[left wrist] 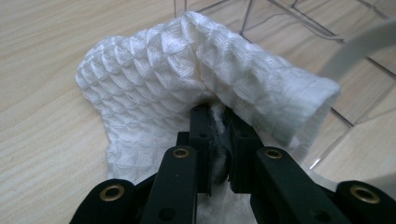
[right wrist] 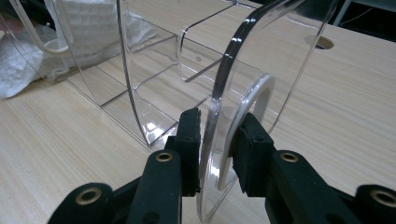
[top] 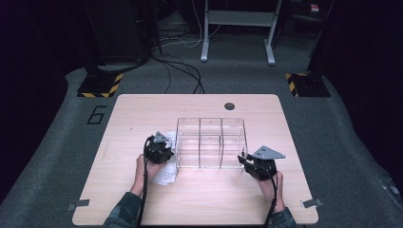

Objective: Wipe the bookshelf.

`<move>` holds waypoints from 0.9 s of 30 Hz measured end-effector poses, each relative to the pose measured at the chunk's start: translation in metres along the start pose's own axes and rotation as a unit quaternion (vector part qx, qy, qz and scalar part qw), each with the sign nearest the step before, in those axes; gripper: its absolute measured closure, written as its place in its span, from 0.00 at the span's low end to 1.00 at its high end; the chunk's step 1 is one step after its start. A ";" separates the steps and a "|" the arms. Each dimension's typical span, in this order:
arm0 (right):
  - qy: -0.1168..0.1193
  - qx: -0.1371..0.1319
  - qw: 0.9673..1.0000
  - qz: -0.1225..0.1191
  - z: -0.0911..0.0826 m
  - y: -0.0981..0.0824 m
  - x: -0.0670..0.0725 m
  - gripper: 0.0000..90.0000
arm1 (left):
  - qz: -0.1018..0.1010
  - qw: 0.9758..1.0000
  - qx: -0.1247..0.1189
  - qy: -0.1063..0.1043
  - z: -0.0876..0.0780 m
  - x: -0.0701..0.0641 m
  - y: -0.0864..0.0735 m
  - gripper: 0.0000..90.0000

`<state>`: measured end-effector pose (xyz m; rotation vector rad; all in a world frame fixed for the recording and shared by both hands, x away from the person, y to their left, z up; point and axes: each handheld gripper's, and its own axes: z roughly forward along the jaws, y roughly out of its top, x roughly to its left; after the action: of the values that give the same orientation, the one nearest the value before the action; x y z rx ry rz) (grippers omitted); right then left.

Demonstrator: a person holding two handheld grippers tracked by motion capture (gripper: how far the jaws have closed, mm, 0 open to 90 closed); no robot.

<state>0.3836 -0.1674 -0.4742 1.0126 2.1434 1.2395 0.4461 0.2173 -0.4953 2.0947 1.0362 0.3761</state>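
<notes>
White waffle-weave cloth [left wrist: 187,74] bunched on tabletop [top: 199,199], touching left wall of clear acrylic divided organiser [top: 211,142]; left gripper [left wrist: 217,135] fingers clenched on fold. Right gripper [right wrist: 219,140] fingers straddle organiser's end wall; true clamp: cannot tell.

Risks, judged: thin fold slips free; organiser skids or tips if tugged.

Count: one cloth, one organiser, two grippers.

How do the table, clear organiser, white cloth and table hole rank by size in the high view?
1. Table
2. Organiser
3. Cloth, partly hidden by the left gripper
4. Hole
</notes>
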 end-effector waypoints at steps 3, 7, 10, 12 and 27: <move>0.000 -0.001 1.000 0.001 0.000 0.000 0.000 0.81 | 0.004 1.000 -0.009 0.004 -0.009 -0.004 -0.003 0.92; -0.001 -0.002 1.000 0.000 0.000 0.000 0.000 0.81 | 0.006 1.000 -0.028 0.007 -0.020 -0.006 -0.005 0.92; -0.003 -0.003 1.000 0.000 0.000 0.000 0.001 0.81 | 0.001 0.999 -0.046 0.010 -0.032 -0.008 -0.004 0.92; -0.002 -0.003 1.000 0.000 0.000 0.000 0.001 0.80 | 0.007 0.998 -0.053 0.016 -0.039 -0.008 -0.004 0.92; 0.004 -0.005 1.000 0.008 -0.001 -0.001 -0.001 0.82 | 0.006 0.992 -0.114 0.047 -0.070 0.003 0.025 0.92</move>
<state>0.3835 -0.1692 -0.4750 1.0252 2.1382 1.2626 0.4234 0.2448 -0.4298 1.8935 0.9858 0.5769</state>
